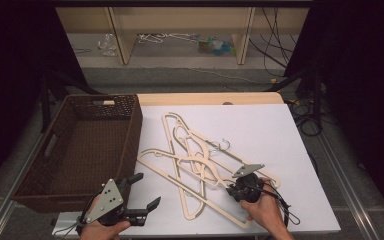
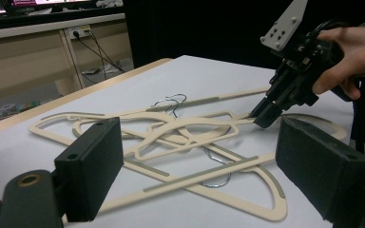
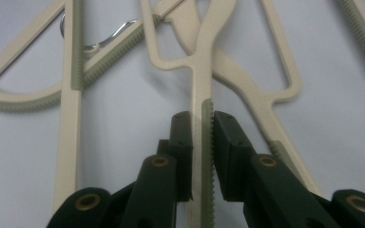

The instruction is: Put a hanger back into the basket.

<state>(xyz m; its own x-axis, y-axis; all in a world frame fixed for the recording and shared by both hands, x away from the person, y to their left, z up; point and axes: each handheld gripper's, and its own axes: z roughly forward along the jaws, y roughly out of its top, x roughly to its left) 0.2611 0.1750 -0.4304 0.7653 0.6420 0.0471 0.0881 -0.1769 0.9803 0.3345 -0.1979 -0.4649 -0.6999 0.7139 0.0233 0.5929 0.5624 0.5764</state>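
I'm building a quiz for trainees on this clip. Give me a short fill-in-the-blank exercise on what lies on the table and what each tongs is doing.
1. The right tongs are shut on the arm of a beige ____.
2. The left tongs hover with their jaws ____, holding nothing.
3. The hangers lie in a tangled pile on the ____ table top.
4. Left of the pile stands an empty brown woven ____.

Missing words: hanger; open; white; basket

Dim, soft overhead light on the white paper-covered tabletop [image 1: 260, 130]; black surroundings at three and nine o'clock; near black tongs [image 3: 202, 137] blurred.
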